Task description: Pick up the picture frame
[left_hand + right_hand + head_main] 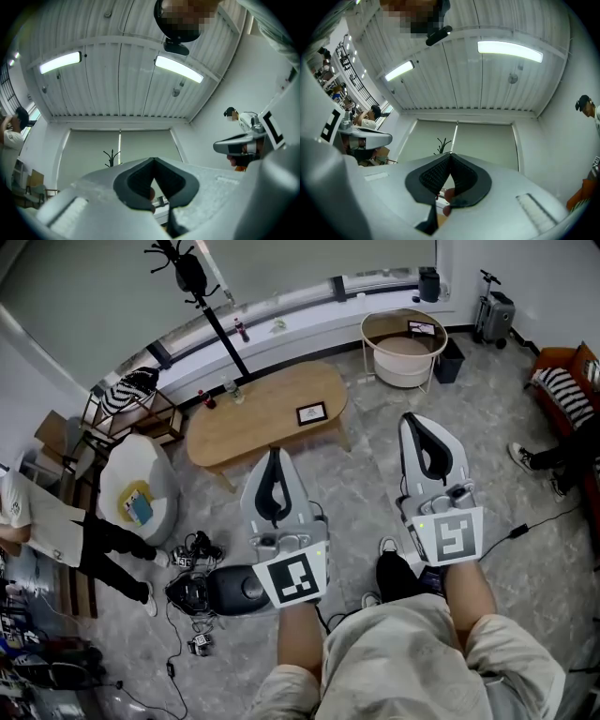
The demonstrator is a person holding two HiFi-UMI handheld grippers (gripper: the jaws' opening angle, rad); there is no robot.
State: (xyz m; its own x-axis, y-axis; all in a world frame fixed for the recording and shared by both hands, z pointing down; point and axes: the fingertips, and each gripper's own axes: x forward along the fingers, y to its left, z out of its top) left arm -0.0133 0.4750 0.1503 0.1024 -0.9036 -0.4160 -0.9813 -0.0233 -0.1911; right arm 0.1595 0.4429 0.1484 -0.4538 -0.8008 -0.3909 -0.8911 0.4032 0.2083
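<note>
Small black picture frame on oval light-wood table
Left gripper and right gripper, near that table: both pressed together, empty.

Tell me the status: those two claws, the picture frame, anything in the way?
Left gripper and right gripper both shut, empty. Picture frame sits untouched on wooden table ahead. Only floor between, nothing blocking.

Lying on the tabletop, ahead and slightly right of the left gripper jaws: picture frame. Beyond the right gripper jaws: basket. Behind the tabletop: coat stand.
</note>
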